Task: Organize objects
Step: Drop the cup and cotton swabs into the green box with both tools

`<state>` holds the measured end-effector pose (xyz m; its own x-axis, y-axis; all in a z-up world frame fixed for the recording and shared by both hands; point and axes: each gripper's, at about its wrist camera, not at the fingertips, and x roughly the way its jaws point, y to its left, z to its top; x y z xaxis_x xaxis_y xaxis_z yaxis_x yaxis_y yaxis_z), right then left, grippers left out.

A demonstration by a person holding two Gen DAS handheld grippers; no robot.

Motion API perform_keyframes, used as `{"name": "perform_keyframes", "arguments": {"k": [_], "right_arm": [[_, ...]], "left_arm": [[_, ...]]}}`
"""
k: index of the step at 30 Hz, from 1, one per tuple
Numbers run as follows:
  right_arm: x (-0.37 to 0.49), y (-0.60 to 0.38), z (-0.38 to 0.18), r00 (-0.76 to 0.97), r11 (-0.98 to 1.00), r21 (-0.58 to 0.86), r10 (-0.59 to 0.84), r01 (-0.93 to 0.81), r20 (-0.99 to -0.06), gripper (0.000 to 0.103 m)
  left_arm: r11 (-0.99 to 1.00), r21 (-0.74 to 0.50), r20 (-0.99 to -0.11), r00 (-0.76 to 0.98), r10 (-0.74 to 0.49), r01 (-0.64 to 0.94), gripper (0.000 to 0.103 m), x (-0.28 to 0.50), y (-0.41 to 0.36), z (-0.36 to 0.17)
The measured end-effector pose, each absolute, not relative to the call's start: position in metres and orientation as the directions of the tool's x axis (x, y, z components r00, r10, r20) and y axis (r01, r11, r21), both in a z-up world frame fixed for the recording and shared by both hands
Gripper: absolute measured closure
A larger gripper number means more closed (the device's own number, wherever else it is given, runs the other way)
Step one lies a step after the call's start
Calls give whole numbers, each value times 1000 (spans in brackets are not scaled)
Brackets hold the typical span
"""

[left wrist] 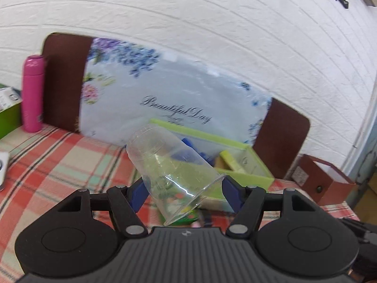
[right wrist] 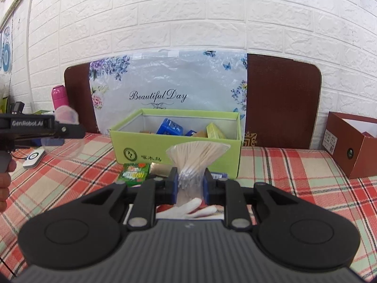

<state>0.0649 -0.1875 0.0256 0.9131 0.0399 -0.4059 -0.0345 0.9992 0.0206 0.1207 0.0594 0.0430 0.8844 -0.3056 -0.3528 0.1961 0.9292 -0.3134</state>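
Left gripper (left wrist: 182, 188) is gripping a clear plastic cup (left wrist: 169, 165) near its rim; the cup is lying tilted, mouth toward the camera, base pointing up and away, raised over the plaid cloth (left wrist: 59, 160). Right gripper (right wrist: 189, 185) is pinching a clear bag of wooden sticks (right wrist: 196, 153) at its narrowed middle, the sticks fanning out above the pads. Beyond both, a green box (right wrist: 174, 148) is sitting open on the cloth, holding blue and yellow packets. A pink bottle (left wrist: 33, 94) is standing far left.
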Motion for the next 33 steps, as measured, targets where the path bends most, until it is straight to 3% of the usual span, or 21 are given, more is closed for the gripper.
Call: {"name": "perform_keyframes", "arguments": {"k": [14, 23, 26, 27, 28, 30, 33], "right_arm": [[139, -202, 41, 936, 1000, 1, 28, -30, -352, 84], [220, -212, 25, 925, 999, 6, 47, -48, -378, 84], [243, -211, 14, 921, 998, 13, 57, -56, -384, 83], [249, -210, 9, 920, 998, 10, 59, -60, -387, 79], [254, -209, 5, 915, 998, 1, 60, -65, -398, 64], [259, -208, -4, 909, 998, -24, 44, -60, -415, 47], [253, -206, -12, 908, 997, -59, 28, -58, -418, 39]], "left_arm": [[939, -210, -377, 864, -334, 271, 33, 228, 19, 74], [953, -120, -431, 850, -304, 280, 31, 289, 10, 52], [955, -116, -438, 849, -295, 272, 25, 303, 10, 41], [953, -115, -453, 839, -302, 280, 20, 306, 10, 37], [951, -110, -480, 822, -306, 289, 13, 310, 9, 33], [955, -83, -526, 802, -284, 284, 13, 311, 8, 23], [954, -64, -532, 799, -280, 292, 13, 303, 11, 14]]}}
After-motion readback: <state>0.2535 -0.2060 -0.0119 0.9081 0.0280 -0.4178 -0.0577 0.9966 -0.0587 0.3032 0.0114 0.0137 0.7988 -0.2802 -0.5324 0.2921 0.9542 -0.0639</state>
